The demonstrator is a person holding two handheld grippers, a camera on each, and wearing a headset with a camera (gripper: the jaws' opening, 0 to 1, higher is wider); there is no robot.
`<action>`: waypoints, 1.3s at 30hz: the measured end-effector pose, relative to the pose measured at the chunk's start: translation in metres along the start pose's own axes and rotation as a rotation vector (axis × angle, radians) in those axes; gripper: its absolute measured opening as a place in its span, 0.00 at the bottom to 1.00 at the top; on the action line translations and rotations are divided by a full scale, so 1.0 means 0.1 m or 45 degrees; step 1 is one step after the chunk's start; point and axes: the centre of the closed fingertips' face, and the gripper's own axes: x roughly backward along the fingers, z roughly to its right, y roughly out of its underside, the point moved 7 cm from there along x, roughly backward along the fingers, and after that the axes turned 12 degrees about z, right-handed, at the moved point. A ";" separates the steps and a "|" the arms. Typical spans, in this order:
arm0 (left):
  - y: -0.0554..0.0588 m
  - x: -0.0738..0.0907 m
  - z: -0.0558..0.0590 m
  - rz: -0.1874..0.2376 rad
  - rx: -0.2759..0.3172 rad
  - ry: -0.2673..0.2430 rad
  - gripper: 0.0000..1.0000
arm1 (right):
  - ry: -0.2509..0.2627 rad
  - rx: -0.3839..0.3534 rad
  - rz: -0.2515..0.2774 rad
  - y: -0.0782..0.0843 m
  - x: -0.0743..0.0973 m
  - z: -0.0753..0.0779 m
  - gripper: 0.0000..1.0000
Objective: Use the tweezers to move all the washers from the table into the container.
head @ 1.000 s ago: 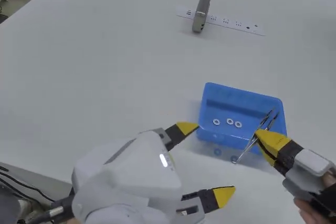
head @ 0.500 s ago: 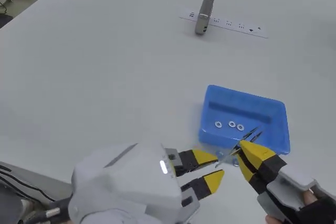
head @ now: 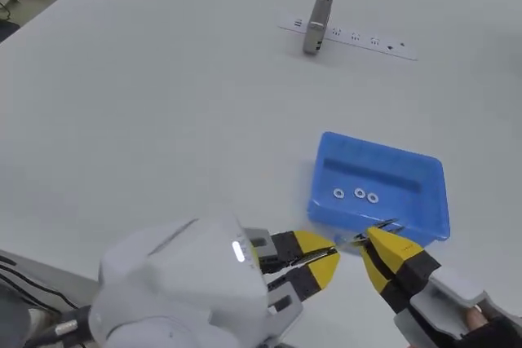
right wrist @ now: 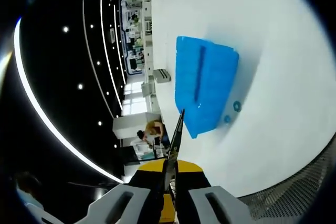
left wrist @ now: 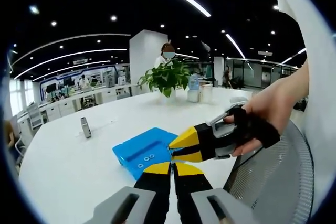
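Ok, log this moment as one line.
left gripper: shut | right gripper: shut on tweezers | container: three washers inside | table: two washers beside container

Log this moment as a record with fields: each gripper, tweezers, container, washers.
left gripper: shut, holds nothing that shows, close beside the right one
right gripper: shut on tweezers
tweezers: tips reach toward the container's near edge
container: blue, open, on the table
washers in container: three, in a row
washers on table: two, just beside the container
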 end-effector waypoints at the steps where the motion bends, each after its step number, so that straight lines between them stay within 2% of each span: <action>1: 0.00 0.00 0.00 0.002 0.012 -0.001 0.00 | -0.004 0.003 -0.009 0.01 0.00 -0.01 0.01; 4: -0.02 0.02 -0.01 0.020 0.033 -0.010 0.00 | 0.002 -0.013 -0.009 0.03 0.00 0.02 0.02; 7: 0.00 0.03 -0.02 0.008 0.094 -0.024 0.00 | 0.012 -0.021 -0.011 0.04 0.01 0.04 0.02; 9: -0.01 0.04 -0.02 0.006 0.091 -0.027 0.00 | 0.018 -0.021 -0.017 0.05 0.02 0.05 0.03; 14: -0.02 0.04 0.01 0.010 0.080 -0.007 0.00 | 0.016 0.071 -0.084 0.00 0.07 0.08 0.08; 16: 0.00 0.04 0.00 -0.006 0.068 -0.012 0.00 | 0.030 0.093 -0.096 -0.03 0.10 0.09 0.13; 18: -0.01 0.04 0.00 -0.003 0.081 -0.014 0.00 | 0.068 0.166 -0.137 -0.07 0.16 0.13 0.21; 20: 0.00 0.04 -0.01 -0.007 0.082 -0.016 0.00 | 0.088 0.289 -0.202 -0.11 0.20 0.14 0.26; 21: 0.00 0.04 0.00 -0.012 0.085 -0.015 0.00 | 0.054 0.455 -0.257 -0.13 0.21 0.11 0.26; 22: 0.00 0.04 0.00 -0.010 0.086 -0.008 0.00 | 0.036 0.555 -0.312 -0.12 0.22 0.08 0.25; 23: 0.00 0.04 0.00 -0.013 0.088 -0.006 0.00 | 0.009 0.693 -0.387 -0.11 0.23 0.04 0.24; 25: 0.01 0.04 0.01 -0.019 0.095 0.003 0.00 | -0.069 0.866 -0.471 -0.08 0.20 0.00 0.25; 26: 0.01 0.03 0.01 -0.017 0.099 0.009 0.00 | -0.130 1.005 -0.560 -0.05 0.18 -0.03 0.25; 27: 0.01 0.03 0.02 -0.015 0.104 0.026 0.00 | -0.189 1.136 -0.619 -0.03 0.16 -0.04 0.24; 28: 0.01 0.01 0.07 -0.010 0.147 0.106 0.00 | -0.269 1.342 -0.737 -0.01 0.15 -0.03 0.22; 29: -0.01 0.01 0.08 0.011 0.175 0.129 0.00 | -0.308 1.459 -0.795 0.00 0.15 -0.02 0.18; 30: -0.04 0.00 0.10 0.033 0.190 0.175 0.00 | -0.384 1.580 -0.874 0.02 0.15 -0.01 0.17; 32: -0.08 0.01 0.10 0.035 0.206 0.217 0.00 | -0.419 1.733 -0.963 0.01 0.16 0.03 0.18; 34: -0.11 0.00 0.15 0.009 0.190 0.351 0.00 | -0.449 1.850 -1.048 0.00 0.16 0.07 0.20; 35: -0.11 0.00 0.13 -0.028 0.155 0.378 0.00 | -0.480 1.914 -1.100 0.00 0.17 0.08 0.21; 36: -0.12 -0.01 0.15 -0.029 0.124 0.437 0.00 | -0.516 2.018 -1.184 0.00 0.18 0.09 0.21; 37: -0.12 -0.01 0.16 -0.070 0.066 0.492 0.00 | -0.546 2.047 -1.222 0.02 0.18 0.09 0.21; 38: -0.13 -0.03 0.16 -0.073 0.042 0.504 0.00 | -0.590 2.099 -1.283 0.03 0.18 0.08 0.19; 39: -0.15 -0.04 0.18 -0.065 0.007 0.560 0.00 | -0.627 2.126 -1.305 0.05 0.17 0.06 0.18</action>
